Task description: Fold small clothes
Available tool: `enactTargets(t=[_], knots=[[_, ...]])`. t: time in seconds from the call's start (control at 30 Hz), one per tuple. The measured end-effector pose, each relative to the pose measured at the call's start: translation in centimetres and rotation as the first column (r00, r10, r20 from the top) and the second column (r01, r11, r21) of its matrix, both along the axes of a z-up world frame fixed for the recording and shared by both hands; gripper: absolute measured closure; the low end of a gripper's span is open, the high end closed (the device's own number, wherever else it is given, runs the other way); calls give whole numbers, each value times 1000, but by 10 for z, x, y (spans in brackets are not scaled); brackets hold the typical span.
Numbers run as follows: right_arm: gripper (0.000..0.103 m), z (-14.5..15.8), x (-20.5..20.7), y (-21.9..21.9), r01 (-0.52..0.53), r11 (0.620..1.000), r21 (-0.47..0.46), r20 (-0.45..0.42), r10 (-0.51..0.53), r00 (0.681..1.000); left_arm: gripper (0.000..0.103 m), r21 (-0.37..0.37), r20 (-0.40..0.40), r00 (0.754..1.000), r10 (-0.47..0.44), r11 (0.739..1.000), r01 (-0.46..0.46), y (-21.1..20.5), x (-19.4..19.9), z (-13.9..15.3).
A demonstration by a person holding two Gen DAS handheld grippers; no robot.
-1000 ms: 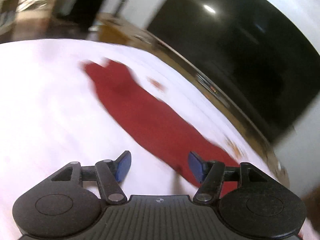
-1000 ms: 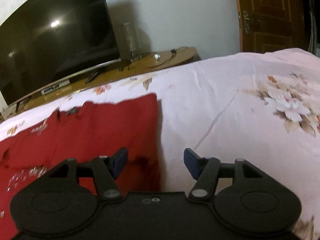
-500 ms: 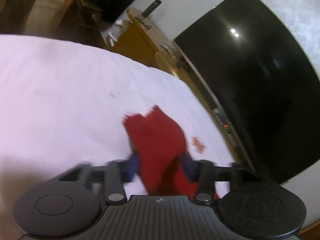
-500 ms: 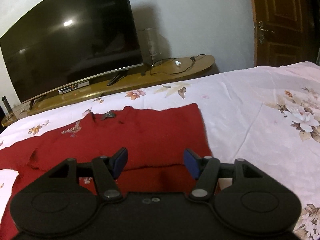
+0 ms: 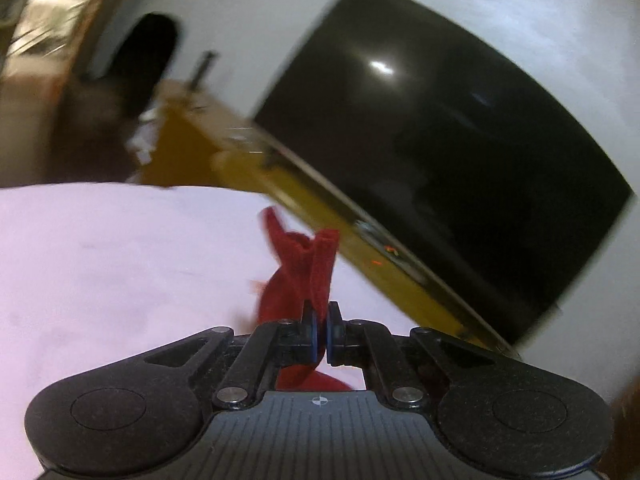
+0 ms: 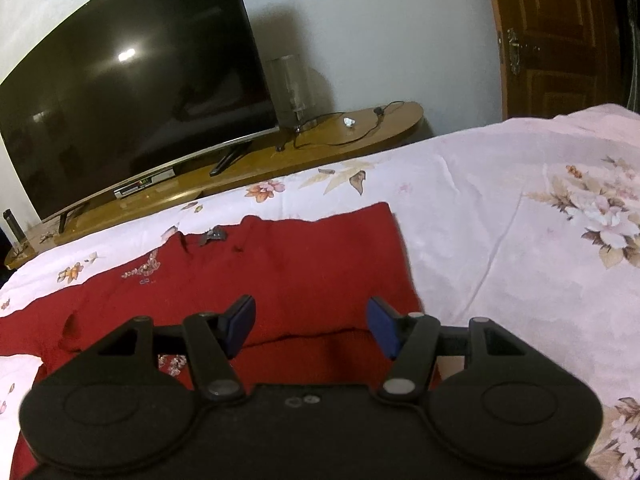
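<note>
A small red knitted garment (image 6: 304,276) lies spread on the floral bedsheet (image 6: 500,208), with a fold line across its near part. My right gripper (image 6: 312,326) is open and empty, hovering just above the garment's near right part. My left gripper (image 5: 320,334) is shut on an end of the red garment (image 5: 308,268); the pinched cloth sticks up above the jaws, lifted off the pale sheet (image 5: 120,264). The left wrist view is motion-blurred.
A large dark TV (image 6: 132,100) stands on a low wooden cabinet (image 6: 360,128) beyond the bed's far edge, with a glass cylinder (image 6: 290,88) and a cable on it. A wooden door (image 6: 560,36) is at the right. The bedsheet extends to the right.
My left gripper closed on the end of the red garment and lifted it off the sheet. My right gripper drew back slightly, staying open over the garment.
</note>
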State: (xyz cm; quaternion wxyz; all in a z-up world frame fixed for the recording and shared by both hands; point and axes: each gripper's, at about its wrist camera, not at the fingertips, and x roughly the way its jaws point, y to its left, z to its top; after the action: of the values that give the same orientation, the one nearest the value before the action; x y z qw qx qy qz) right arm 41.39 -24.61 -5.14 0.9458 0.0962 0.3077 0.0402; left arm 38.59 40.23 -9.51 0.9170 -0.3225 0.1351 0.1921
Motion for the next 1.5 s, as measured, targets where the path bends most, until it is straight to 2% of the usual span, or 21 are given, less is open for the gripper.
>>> enactTargets(t=[0.13,0.27,0.47,0.57,0.73,0.97,1.1,1.27,1.37,1.5], knots=[[42,-7,5,-7,-11,1000,27,-3,11,1000,99,73,-9,996,-90,993,91,-59,18,18],[42,-10,6,-20,-10,999,47,-4,10,1000,99,69,-20,989,-146,987,148,-102,30,19],[42,-13,2,-54,29,997,75,-11,-28,1000,99,132,-45,960,-277,951,280,-176,57,29],[42,-17,-1,-67,39,996,79,-17,-38,999,99,159,-68,937,-342,924,349,-212,72,37],[42,-22,-4,-87,58,994,93,-31,-55,998,99,188,-128,895,-426,876,444,-278,93,32],[42,-29,-10,-109,86,991,104,-52,-81,995,99,209,-228,816,-531,792,574,-373,116,15],[42,-32,-15,-117,96,990,101,-64,-90,994,99,226,-263,775,-575,744,628,-419,115,9],[42,-33,-20,-124,112,989,101,-74,-105,992,99,227,-320,738,-595,708,669,-451,127,-2],[42,-33,-21,-126,116,988,101,-78,-109,991,99,215,-348,723,-597,700,681,-456,130,-9],[42,-32,-22,-125,114,989,98,-83,-106,991,99,208,-357,717,-598,697,686,-457,131,-17]])
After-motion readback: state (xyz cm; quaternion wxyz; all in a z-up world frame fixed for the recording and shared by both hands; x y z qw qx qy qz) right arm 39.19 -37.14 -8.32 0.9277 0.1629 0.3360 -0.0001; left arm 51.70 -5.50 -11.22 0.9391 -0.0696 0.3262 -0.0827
